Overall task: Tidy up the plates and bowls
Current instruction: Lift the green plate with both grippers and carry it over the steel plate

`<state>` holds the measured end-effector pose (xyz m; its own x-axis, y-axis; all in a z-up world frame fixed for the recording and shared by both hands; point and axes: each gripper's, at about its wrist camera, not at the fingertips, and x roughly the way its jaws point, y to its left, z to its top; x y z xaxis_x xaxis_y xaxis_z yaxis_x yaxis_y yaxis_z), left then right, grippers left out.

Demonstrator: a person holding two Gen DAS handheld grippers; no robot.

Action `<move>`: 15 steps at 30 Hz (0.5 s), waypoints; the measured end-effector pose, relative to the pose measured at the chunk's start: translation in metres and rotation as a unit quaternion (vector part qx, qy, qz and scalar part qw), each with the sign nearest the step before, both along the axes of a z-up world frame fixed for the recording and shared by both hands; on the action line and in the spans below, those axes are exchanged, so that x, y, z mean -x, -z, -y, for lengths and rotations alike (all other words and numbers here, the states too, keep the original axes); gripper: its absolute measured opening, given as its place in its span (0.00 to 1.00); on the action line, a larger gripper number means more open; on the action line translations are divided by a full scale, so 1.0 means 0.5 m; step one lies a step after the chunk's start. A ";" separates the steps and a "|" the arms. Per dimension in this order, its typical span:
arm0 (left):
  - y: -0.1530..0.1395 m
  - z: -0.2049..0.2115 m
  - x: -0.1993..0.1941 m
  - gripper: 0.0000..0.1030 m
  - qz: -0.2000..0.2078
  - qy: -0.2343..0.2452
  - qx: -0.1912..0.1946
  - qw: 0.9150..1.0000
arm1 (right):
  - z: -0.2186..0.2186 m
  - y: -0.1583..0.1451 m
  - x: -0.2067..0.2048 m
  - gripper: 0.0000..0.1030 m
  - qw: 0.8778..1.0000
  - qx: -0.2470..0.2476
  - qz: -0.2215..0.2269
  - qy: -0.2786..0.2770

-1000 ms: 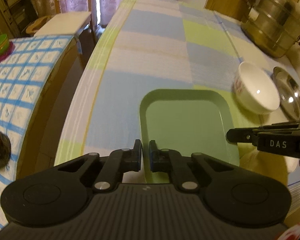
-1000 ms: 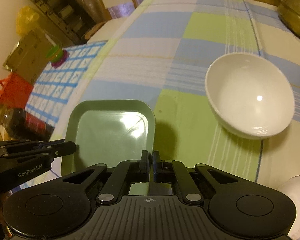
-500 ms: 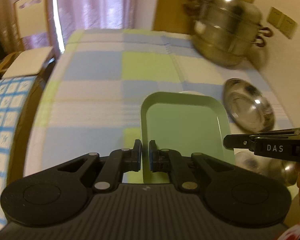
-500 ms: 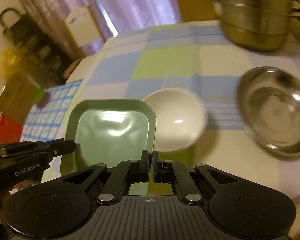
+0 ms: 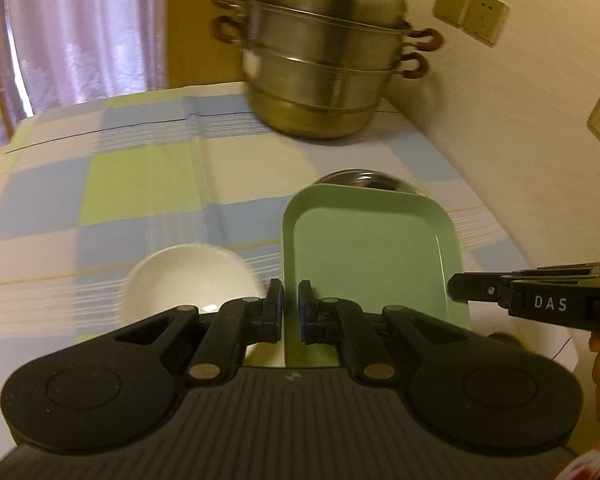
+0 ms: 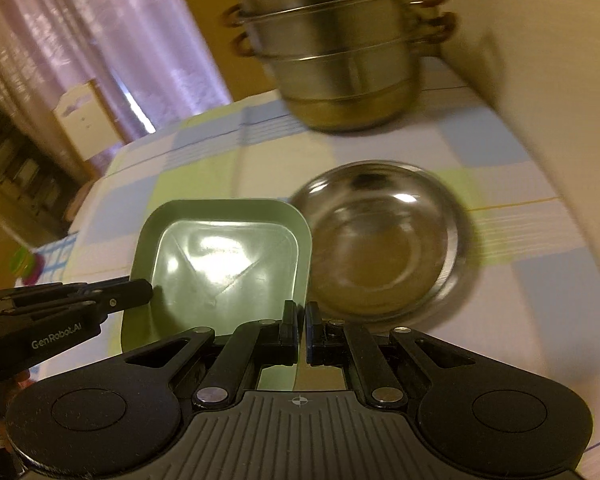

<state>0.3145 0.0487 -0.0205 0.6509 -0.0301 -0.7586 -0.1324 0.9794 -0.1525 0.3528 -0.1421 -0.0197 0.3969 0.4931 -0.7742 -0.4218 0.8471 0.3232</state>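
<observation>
A green rectangular plate is held in the air above the table by both grippers. My left gripper is shut on its left rim. My right gripper is shut on its right rim, and the plate shows in the right wrist view too. A white bowl sits on the checked tablecloth below and left of the plate. A steel bowl sits just right of the plate; only its far rim shows past the plate in the left wrist view.
A large stacked steel steamer pot stands at the back of the table near the wall. Wall sockets are on the right. A chair and curtains lie beyond the table's far left.
Both grippers have carried the green plate to the right across the table, from beside the white bowl towards the steel bowl and steamer. Both have stayed shut on the plate.
</observation>
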 end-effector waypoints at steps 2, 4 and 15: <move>0.005 0.023 -0.026 0.06 -0.001 0.008 -0.001 1.000 | 0.023 0.002 -0.017 0.04 1.000 0.003 0.001 0.009; 0.012 0.047 -0.056 0.06 -0.001 0.013 -0.003 1.000 | 0.044 0.007 -0.038 0.04 1.000 0.006 0.001 0.017; 0.080 0.086 -0.189 0.06 -0.024 -0.004 0.003 1.000 | 0.100 0.072 -0.155 0.04 0.999 0.020 -0.005 0.025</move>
